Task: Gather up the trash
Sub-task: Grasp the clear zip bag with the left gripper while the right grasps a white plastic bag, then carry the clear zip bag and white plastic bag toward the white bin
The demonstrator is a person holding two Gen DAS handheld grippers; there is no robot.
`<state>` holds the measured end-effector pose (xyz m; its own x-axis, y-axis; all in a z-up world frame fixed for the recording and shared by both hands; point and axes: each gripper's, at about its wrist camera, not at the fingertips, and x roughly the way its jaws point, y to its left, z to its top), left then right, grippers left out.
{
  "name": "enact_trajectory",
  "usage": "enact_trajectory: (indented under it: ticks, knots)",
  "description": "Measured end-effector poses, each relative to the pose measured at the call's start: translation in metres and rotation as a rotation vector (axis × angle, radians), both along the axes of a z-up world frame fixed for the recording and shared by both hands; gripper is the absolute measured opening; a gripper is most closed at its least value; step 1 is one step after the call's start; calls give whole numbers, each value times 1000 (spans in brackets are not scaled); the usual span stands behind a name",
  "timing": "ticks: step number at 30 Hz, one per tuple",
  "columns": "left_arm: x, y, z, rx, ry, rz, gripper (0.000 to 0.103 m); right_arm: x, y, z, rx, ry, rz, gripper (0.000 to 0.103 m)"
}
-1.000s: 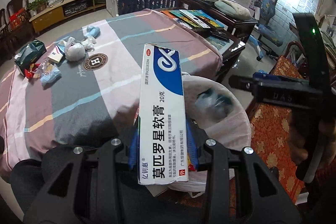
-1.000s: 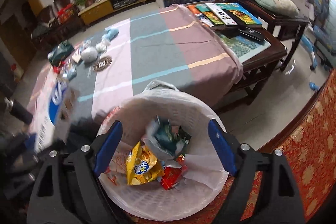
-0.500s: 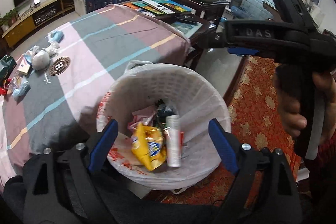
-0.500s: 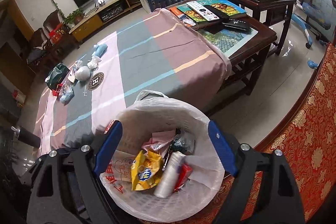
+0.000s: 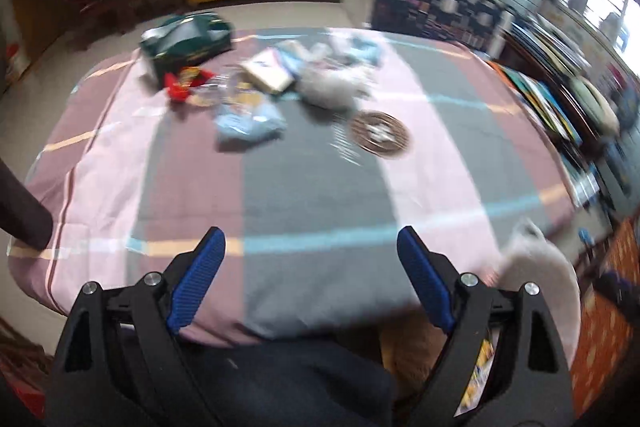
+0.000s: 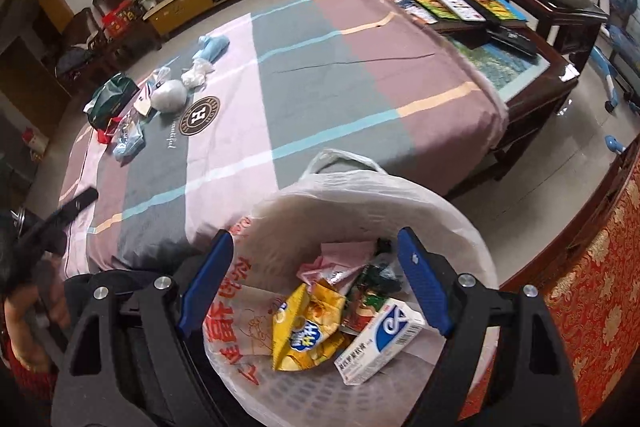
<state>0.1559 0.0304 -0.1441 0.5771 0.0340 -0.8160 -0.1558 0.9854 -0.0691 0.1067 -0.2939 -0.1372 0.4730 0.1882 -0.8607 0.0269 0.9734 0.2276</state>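
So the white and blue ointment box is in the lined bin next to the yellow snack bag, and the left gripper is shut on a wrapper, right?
Not quite. The left gripper is open with nothing between its fingers, as the left wrist view shows. The rest holds: in the right wrist view the white and blue ointment box lies in the lined bin beside the yellow snack bag.

Daylit room; left wrist view motion-blurred, right sharp, both fisheye-bent at edges
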Motion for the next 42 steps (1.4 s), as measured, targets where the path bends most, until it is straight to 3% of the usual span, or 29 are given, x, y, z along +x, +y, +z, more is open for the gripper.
enact_trajectory:
  ticks: [6,10,14,15,16,19,20,22,24,27,28,29,30,33,38,42]
  knots:
    - [85,54,-21,38,9,109,88,37,48,-8,10,19,69,82]
    - [132,74,-47,-9,57,132,90,66,78,-10,-9,10,99,82]
    - [155,80,-69,-48,87,115,90,112,106,-7,-9,-22,96,82]
    - [156,81,-73,-42,80,111,84,128,116,-5,-15,-40,97,82]
    - [156,82,-77,-40,77,105,71,141,125,-5,-18,-52,100,82]
    - [149,92,-89,-103,104,105,50,188,164,-6,-19,-70,133,82]
    - [143,95,-88,-116,83,110,47,205,182,-8,-34,-77,156,82]
    - [130,100,-85,-149,62,107,30,230,218,-13,-90,-95,199,82]
    - [118,101,-78,-159,40,107,20,250,257,-23,-148,-119,273,82]
    - [93,101,-66,-157,-16,120,20,273,295,-54,-246,-63,316,81]
    - [85,102,-63,-167,-31,122,20,276,299,-63,-269,-42,316,75]
    - [76,102,-59,-176,-52,129,20,275,299,-70,-277,-28,319,44]
    - [71,103,-57,-180,-65,137,20,272,297,-75,-266,-9,325,28]
    - [53,102,-49,-193,-93,169,19,247,282,-69,-223,-31,331,21]
    - [13,95,-34,-222,-110,166,19,171,242,-43,-187,-100,361,21]
    - [-27,80,-19,-230,-92,154,19,119,213,-41,-189,-108,347,21]
